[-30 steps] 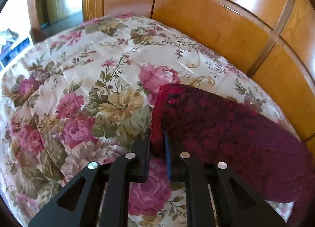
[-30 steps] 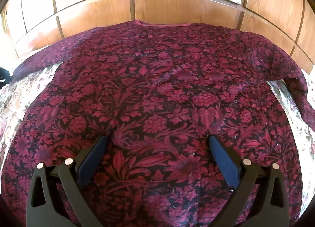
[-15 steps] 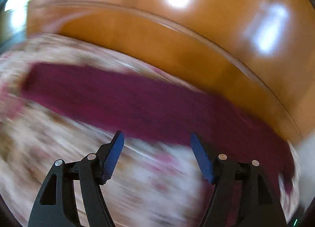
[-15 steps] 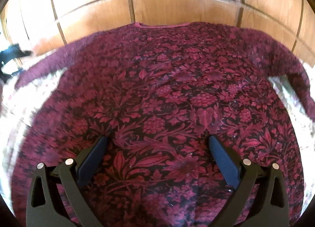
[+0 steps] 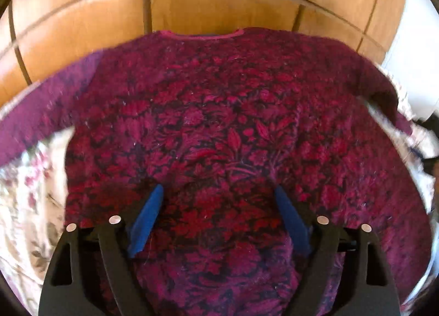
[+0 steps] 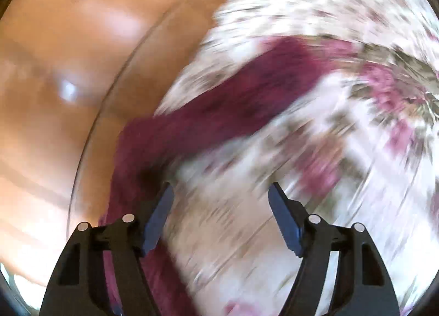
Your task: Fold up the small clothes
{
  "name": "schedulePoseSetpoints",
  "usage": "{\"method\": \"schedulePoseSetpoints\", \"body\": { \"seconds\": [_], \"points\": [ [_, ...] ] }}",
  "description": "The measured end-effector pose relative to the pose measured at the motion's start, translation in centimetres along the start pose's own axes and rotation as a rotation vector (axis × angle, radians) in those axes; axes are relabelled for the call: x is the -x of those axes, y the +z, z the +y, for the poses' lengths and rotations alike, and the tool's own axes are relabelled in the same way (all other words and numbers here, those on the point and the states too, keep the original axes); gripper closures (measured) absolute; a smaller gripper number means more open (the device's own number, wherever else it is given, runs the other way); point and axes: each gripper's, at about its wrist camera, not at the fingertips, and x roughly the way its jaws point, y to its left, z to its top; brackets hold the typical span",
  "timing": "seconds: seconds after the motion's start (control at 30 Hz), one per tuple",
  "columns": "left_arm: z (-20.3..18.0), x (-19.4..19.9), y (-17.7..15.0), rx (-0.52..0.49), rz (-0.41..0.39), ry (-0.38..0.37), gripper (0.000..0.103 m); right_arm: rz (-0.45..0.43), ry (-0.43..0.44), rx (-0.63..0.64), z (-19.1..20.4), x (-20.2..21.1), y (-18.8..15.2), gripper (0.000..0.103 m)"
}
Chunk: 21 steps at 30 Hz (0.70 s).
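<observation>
A dark red floral sweater [image 5: 225, 129] lies flat on a floral bedspread [image 5: 30, 195], neckline toward the wooden headboard, sleeves spread left and right. My left gripper [image 5: 218, 192] is open and empty, hovering over the sweater's lower middle. My right gripper [image 6: 221, 192] is open and empty over the bedspread [image 6: 329, 151]; the sweater's right sleeve [image 6: 233, 107] runs diagonally ahead of it, blurred by motion. The left fingertip [image 6: 162, 206] is close to the sleeve's edge.
A wooden panelled headboard [image 5: 208, 6] stands right behind the sweater; it also shows in the right wrist view [image 6: 68, 69] on the left. A dark object [image 5: 430, 124] sits at the right edge of the left wrist view.
My left gripper let go of the left sleeve, opened and swung to face the sweater's body. My right gripper swung right from the sweater's body toward the right sleeve.
</observation>
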Motion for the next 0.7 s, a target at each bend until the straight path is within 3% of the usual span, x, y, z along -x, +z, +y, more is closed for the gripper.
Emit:
{"method": "schedulePoseSetpoints", "body": {
  "seconds": [0.1, 0.23, 0.27, 0.33, 0.4, 0.53, 0.63, 0.7],
  "points": [
    [0.9, 0.3, -0.4, 0.001, -0.016, -0.017, 0.018, -0.026, 0.02, -0.108, -1.9, -2.0, 2.7, 0.035],
    [0.3, 0.0, -0.7, -0.014, -0.021, 0.003, 0.015, -0.052, -0.045, -0.075, -0.6, -4.4, 5.1, 0.04],
    [0.1, 0.2, -0.6, -0.013, -0.021, 0.004, 0.015, -0.049, -0.078, -0.035, -0.1, -5.0, 5.7, 0.047],
    [-0.1, 0.1, -0.5, -0.01, -0.022, 0.001, 0.015, -0.017, -0.171, 0.06, 1.0, -6.1, 6.4, 0.082],
    [-0.3, -0.2, -0.3, -0.011, -0.022, 0.003, 0.015, -0.012, -0.209, 0.145, 1.6, -6.4, 7.9, 0.089],
    [-0.5, -0.5, -0.2, -0.011, -0.022, 0.007, 0.012, -0.193, -0.32, 0.402, 5.9, -4.5, 10.4, 0.09],
    [-0.5, -0.6, -0.1, -0.015, -0.02, 0.013, 0.011, -0.297, -0.405, 0.516, 7.1, -4.6, 12.0, 0.091],
    [-0.5, -0.6, -0.1, -0.015, -0.02, 0.013, 0.011, -0.338, -0.517, 0.637, 7.4, -6.2, 11.9, 0.09]
  ]
}}
